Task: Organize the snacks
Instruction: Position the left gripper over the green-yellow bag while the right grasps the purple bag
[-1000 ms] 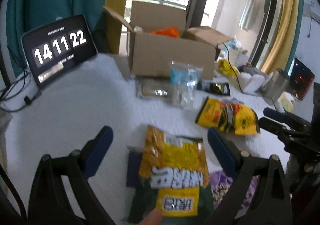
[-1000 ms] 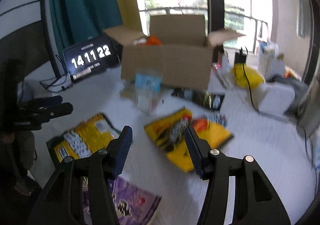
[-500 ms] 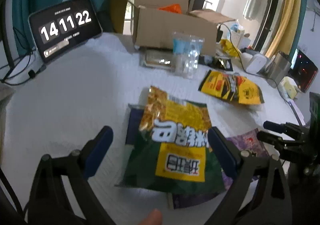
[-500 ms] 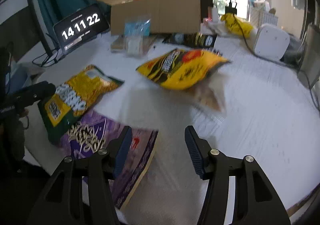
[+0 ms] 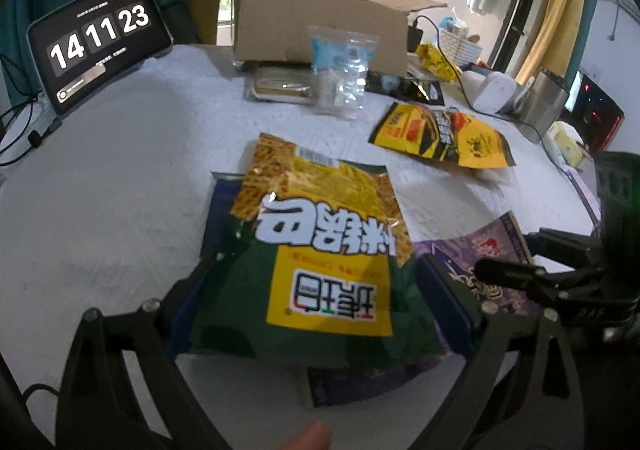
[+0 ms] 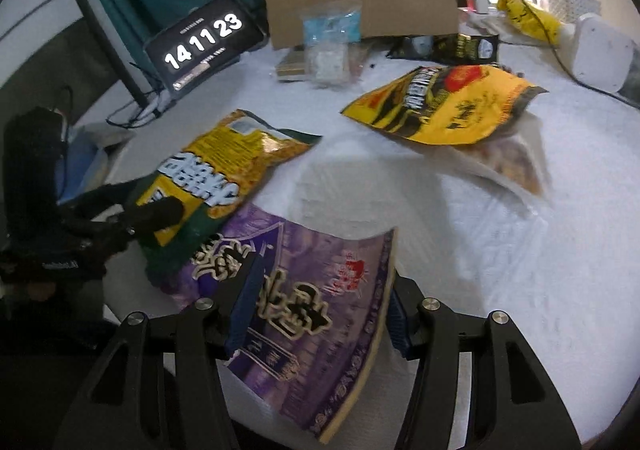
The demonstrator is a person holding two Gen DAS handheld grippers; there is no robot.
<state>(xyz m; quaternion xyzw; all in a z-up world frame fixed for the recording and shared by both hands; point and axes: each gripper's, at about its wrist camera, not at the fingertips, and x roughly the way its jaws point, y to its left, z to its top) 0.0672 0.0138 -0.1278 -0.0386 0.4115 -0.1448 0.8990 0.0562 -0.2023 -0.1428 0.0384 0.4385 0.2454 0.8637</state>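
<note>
A green and yellow snack bag lies near the table's front edge, on top of a dark blue packet and a purple snack bag. My left gripper is open with its fingers on either side of the green bag's lower end. My right gripper is open and straddles the purple bag, whose right edge curls up. A yellow and black snack bag lies farther right, also in the right wrist view. An open cardboard box stands at the back.
A tablet clock stands at the back left with cables beside it. A clear packet, a flat packet and a black packet lie before the box. A white device, metal cup and cable sit right.
Both grippers have come down and forward over the near bags. The left now brackets the green bag and the right brackets the purple bag. The clock went from 22 to 23.
</note>
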